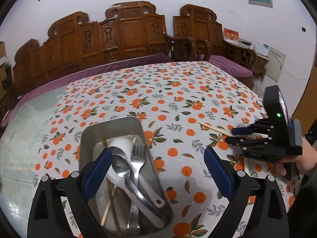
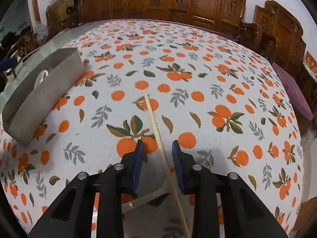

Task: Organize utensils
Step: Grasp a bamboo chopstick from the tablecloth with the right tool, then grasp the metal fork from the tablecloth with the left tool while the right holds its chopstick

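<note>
The right gripper (image 2: 157, 146) straddles a single wooden chopstick (image 2: 153, 121) lying flat on the orange-print tablecloth (image 2: 218, 75). Its jaws stand partly open, one pad on each side of the stick, with a visible gap to both; nothing is clamped. The stick runs forward out of the jaw mouth and back beneath the gripper body. It appears light, stiff, thin and smooth, so it is likely to roll or pivot if pinched off-centre; a hold across its width at the section now between the pads, near mid-length, should keep it balanced.

The left gripper (image 1: 156, 158) has its jaws spread wide and holds nothing. Between and below them sits the metal tray (image 1: 111, 127), its near half under the left pad. Inside lie a white spoon (image 1: 122, 144), a steel spoon (image 1: 120, 162), a fork (image 1: 138, 154) and further chopsticks (image 1: 109, 204), overlapping lengthwise. The tray lies well to the left of the right jaws.
</note>
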{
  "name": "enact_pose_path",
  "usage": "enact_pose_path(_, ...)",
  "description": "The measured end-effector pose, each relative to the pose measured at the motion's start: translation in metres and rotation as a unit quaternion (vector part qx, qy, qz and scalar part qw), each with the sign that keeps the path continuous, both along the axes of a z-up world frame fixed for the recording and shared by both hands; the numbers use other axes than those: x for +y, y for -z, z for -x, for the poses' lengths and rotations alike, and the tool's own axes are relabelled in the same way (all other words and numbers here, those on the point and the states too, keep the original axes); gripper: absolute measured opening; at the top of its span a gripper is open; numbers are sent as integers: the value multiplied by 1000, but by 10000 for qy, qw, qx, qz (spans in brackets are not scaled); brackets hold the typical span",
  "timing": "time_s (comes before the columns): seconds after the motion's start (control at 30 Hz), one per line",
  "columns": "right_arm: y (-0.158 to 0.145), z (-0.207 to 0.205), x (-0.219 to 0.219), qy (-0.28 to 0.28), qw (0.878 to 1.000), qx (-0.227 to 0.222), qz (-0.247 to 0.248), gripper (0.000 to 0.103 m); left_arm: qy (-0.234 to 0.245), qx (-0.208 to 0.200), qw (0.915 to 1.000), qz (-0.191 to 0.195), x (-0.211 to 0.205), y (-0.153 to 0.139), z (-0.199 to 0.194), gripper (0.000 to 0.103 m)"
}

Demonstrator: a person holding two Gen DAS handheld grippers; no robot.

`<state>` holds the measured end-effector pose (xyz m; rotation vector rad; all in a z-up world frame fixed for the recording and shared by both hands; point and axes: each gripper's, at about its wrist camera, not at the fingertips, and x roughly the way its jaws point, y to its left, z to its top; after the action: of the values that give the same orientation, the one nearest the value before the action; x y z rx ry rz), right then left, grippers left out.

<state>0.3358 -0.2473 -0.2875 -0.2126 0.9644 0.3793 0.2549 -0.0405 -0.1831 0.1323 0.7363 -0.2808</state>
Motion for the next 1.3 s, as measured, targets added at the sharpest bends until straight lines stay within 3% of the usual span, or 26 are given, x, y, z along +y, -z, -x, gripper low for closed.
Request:
enact_pose_path(0.13, 0, -1, 1, -70, 10000, 10, -24, 9, 96, 25, 9999, -68, -9, 3, 2, 90)
enact_pose_path(0.23, 0, 1, 2, -136, 9999, -5, 23, 6, 139, 19, 9998, -108, -14, 4, 4, 90)
enact_pose_path(0.57, -38, 13, -46, 338, 9966, -535, -528, 6, 347, 33, 9994, -82, -41, 3, 15, 90)
enact_pose_path(1.0, -19, 11, -99, 828, 9954, -349, -324, 6, 859, 512, 9947, -243, -111, 33, 15, 89)
enact_pose_path(1.07, -16, 12, -100, 847, 9953, -306, -353, 6, 931, 637, 9933, -266, -121, 42, 12, 85)
enact_pose_path(1.3, -15, 14, -97, 788, 9958, -269, -376, 6, 1065, 1107, 9881, -90, -152, 68, -2, 54)
